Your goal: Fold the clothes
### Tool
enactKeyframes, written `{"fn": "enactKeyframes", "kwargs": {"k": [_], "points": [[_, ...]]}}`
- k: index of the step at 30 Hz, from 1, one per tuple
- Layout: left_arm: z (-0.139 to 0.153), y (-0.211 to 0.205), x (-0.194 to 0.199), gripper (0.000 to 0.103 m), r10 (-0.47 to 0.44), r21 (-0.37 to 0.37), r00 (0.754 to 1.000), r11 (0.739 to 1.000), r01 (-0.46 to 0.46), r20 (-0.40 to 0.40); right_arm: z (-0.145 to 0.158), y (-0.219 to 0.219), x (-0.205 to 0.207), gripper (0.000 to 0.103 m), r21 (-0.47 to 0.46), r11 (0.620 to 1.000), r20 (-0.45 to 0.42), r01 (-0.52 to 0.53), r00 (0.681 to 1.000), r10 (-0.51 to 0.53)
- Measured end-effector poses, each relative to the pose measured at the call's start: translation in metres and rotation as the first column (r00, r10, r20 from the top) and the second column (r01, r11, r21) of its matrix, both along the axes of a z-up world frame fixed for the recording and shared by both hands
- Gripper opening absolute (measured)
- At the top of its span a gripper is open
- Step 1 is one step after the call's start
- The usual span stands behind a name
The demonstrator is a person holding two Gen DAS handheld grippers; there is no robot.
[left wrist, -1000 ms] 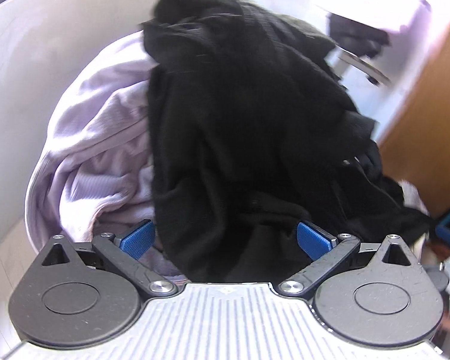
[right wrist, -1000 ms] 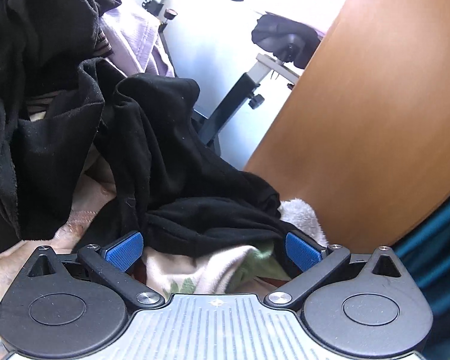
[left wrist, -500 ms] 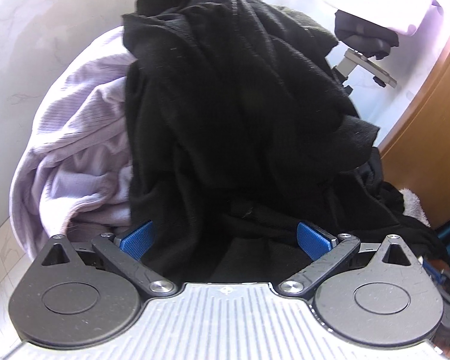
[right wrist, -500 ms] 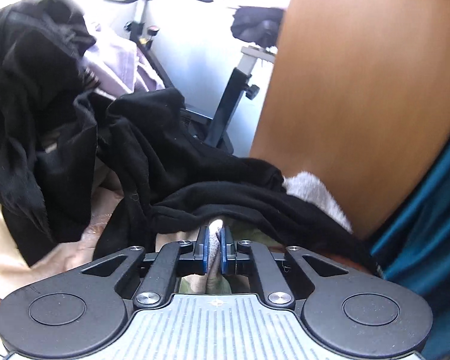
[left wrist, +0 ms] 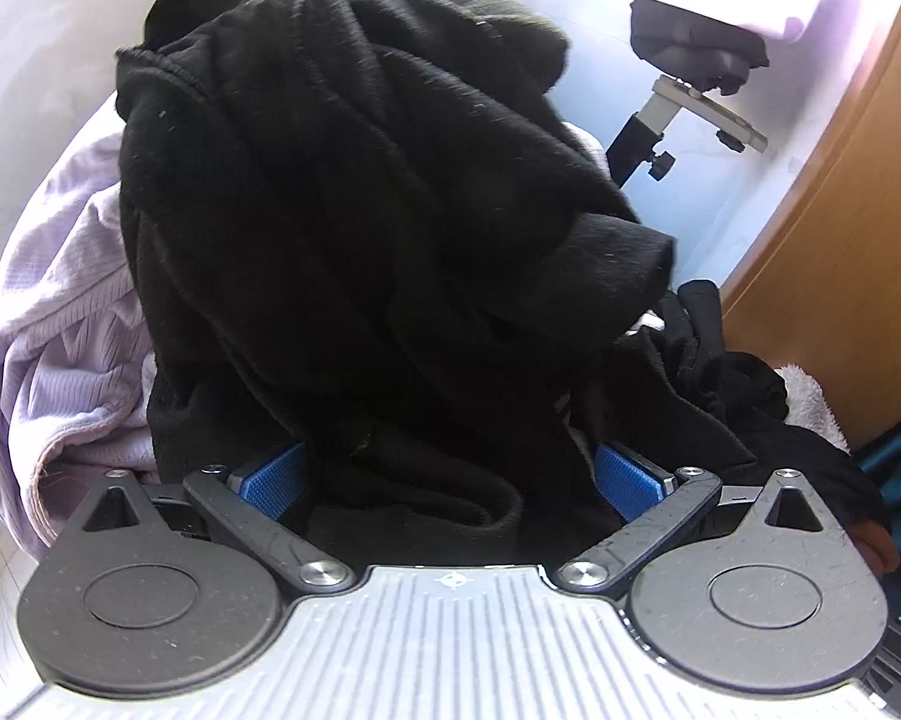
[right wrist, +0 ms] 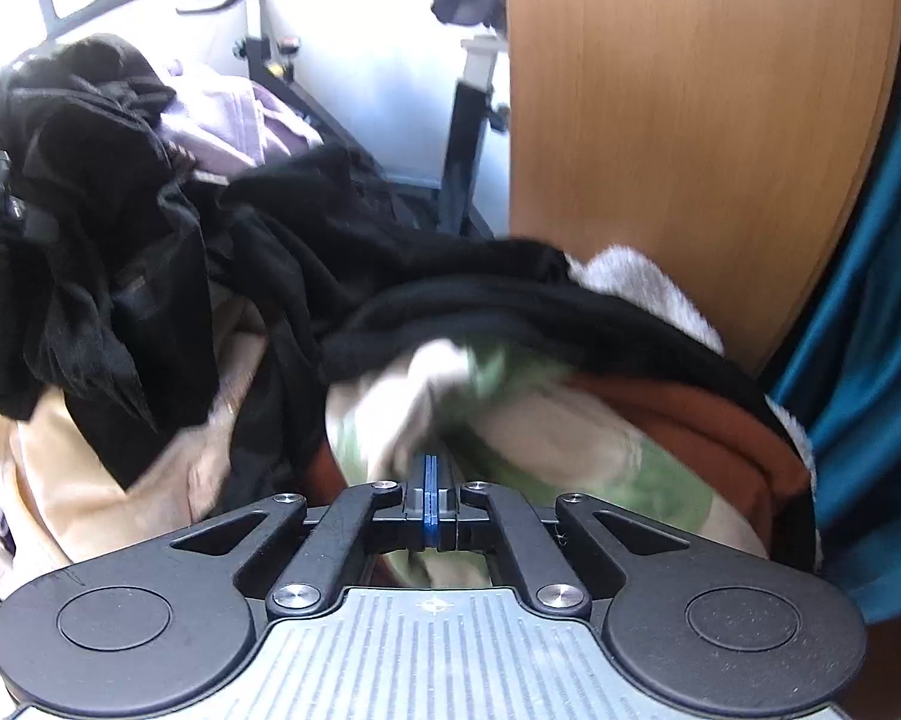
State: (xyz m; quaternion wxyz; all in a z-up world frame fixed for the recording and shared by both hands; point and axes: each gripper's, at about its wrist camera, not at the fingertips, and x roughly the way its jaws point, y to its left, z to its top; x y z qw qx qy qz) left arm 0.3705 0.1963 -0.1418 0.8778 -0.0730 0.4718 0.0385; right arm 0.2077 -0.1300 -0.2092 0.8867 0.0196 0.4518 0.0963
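Observation:
A heap of clothes fills both views. In the left wrist view a bulky black garment (left wrist: 360, 228) hangs over a lilac ribbed garment (left wrist: 60, 324). My left gripper (left wrist: 447, 477) is open, its blue pads on either side of the black cloth's lower folds. In the right wrist view a cream and green patterned garment (right wrist: 546, 420) lies under black cloth (right wrist: 498, 306), blurred by motion. My right gripper (right wrist: 429, 495) is shut on an edge of that patterned garment. A rust-coloured garment (right wrist: 708, 426) lies beside it.
A wooden panel (right wrist: 690, 120) stands right behind the pile, with a teal curtain (right wrist: 870, 330) to its right. An exercise bike frame (right wrist: 468, 120) is against the white wall. A fluffy white towel (right wrist: 648, 288) sits at the panel's foot.
My right gripper went from open to shut on the patterned garment and has pulled it up out from under the black cloth. My left gripper stayed open and drew nearer the black garment.

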Motion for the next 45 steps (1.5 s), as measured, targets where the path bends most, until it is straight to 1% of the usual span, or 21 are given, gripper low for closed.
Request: {"fn": "enactKeyframes", "kwargs": {"k": [2, 5, 7, 8, 9, 11, 13, 18, 20, 21, 23, 28, 29, 30, 32, 34, 36, 39, 41, 44, 45], "points": [[0.012, -0.007, -0.006, 0.102, -0.070, -0.023, 0.995, 0.997, 0.072, 0.073, 0.000, -0.004, -0.004, 0.000, -0.010, 1.000, 0.000, 0.017, 1.000, -0.017], [0.033, -0.027, -0.009, 0.102, -0.189, -0.029, 0.964, 0.980, 0.198, 0.186, 0.001, -0.012, -0.008, 0.000, -0.008, 0.998, 0.017, 0.060, 0.998, -0.060], [0.033, -0.041, 0.001, 0.102, -0.258, -0.073, 0.950, 0.959, 0.273, 0.175, 0.001, -0.018, -0.007, 0.000, -0.008, 0.997, 0.009, 0.077, 0.997, -0.077], [0.033, -0.049, 0.006, 0.096, -0.291, -0.097, 0.941, 0.946, 0.310, 0.170, 0.001, -0.019, -0.007, 0.000, -0.014, 0.996, 0.012, 0.086, 0.996, -0.086], [0.029, -0.057, 0.012, 0.077, -0.306, -0.138, 0.940, 0.935, 0.326, 0.149, 0.001, -0.021, -0.007, 0.000, -0.018, 0.996, 0.014, 0.091, 0.996, -0.091], [0.021, -0.074, 0.020, 0.067, -0.331, -0.191, 0.935, 0.917, 0.350, 0.125, -0.001, -0.025, -0.008, 0.001, -0.021, 0.994, 0.010, 0.107, 0.994, -0.107], [0.010, -0.101, 0.025, 0.067, -0.379, -0.171, 0.918, 0.903, 0.394, 0.116, -0.002, -0.031, -0.011, 0.001, -0.009, 0.990, -0.008, 0.141, 0.990, -0.141], [-0.021, -0.155, 0.035, 0.067, -0.529, -0.014, 0.847, 0.847, 0.531, 0.053, -0.004, -0.049, -0.033, 0.001, 0.054, 0.972, -0.050, 0.227, 0.973, -0.224], [-0.032, -0.161, 0.037, 0.067, -0.494, 0.107, 0.868, 0.867, 0.487, 0.050, -0.007, -0.055, -0.041, 0.002, 0.046, 0.967, -0.065, 0.249, 0.967, -0.246], [-0.037, -0.158, 0.041, 0.067, -0.464, 0.111, 0.884, 0.883, 0.456, 0.057, -0.010, -0.058, -0.045, 0.002, 0.042, 0.964, -0.078, 0.263, 0.963, -0.260], [-0.046, -0.145, 0.051, 0.067, -0.421, 0.040, 0.906, 0.907, 0.419, 0.048, -0.012, -0.066, -0.050, 0.002, 0.060, 0.952, -0.106, 0.300, 0.950, -0.293], [-0.071, -0.136, 0.074, 0.067, -0.398, 0.024, 0.917, 0.917, 0.399, -0.041, -0.013, -0.075, -0.058, 0.003, 0.037, 0.945, -0.111, 0.325, 0.941, -0.320], [-0.075, -0.135, 0.077, 0.057, -0.392, 0.018, 0.918, 0.919, 0.394, -0.063, -0.013, -0.077, -0.058, 0.003, 0.038, 0.942, -0.118, 0.332, 0.938, -0.326], [-0.075, -0.131, 0.078, 0.032, -0.368, -0.004, 0.927, 0.930, 0.368, -0.077, -0.013, -0.079, -0.057, 0.003, 0.044, 0.940, -0.122, 0.338, 0.936, -0.331], [-0.066, -0.119, 0.075, 0.010, -0.347, -0.138, 0.934, 0.933, 0.334, -0.083, -0.009, -0.080, -0.055, 0.007, 0.056, 0.939, -0.111, 0.339, 0.937, -0.332], [-0.047, -0.106, 0.062, 0.010, -0.339, -0.295, 0.940, 0.903, 0.312, -0.044, -0.004, -0.080, -0.050, 0.012, 0.063, 0.941, -0.088, 0.333, 0.941, -0.327], [-0.027, -0.099, 0.050, 0.009, -0.337, -0.339, 0.941, 0.891, 0.303, -0.045, 0.000, -0.081, -0.041, 0.016, 0.095, 0.939, -0.078, 0.330, 0.943, -0.324], [0.003, -0.089, 0.028, 0.007, -0.309, -0.362, 0.951, 0.888, 0.284, -0.012, 0.004, -0.086, -0.023, 0.020, 0.186, 0.922, -0.089, 0.340, 0.940, -0.329], [0.026, -0.082, 0.012, 0.004, -0.299, -0.359, 0.953, 0.885, 0.297, 0.050, 0.008, -0.089, -0.009, 0.030, 0.256, 0.899, -0.102, 0.355, 0.935, -0.340], [0.052, -0.076, -0.011, 0.000, -0.330, -0.299, 0.928, 0.880, 0.369, 0.175, 0.010, -0.093, 0.012, 0.039, 0.338, 0.863, -0.127, 0.376, 0.927, -0.354], [0.054, -0.073, -0.015, 0.000, -0.330, -0.273, 0.927, 0.888, 0.369, 0.181, 0.009, -0.094, 0.020, 0.042, 0.367, 0.844, -0.144, 0.391, 0.920, -0.364]]}}
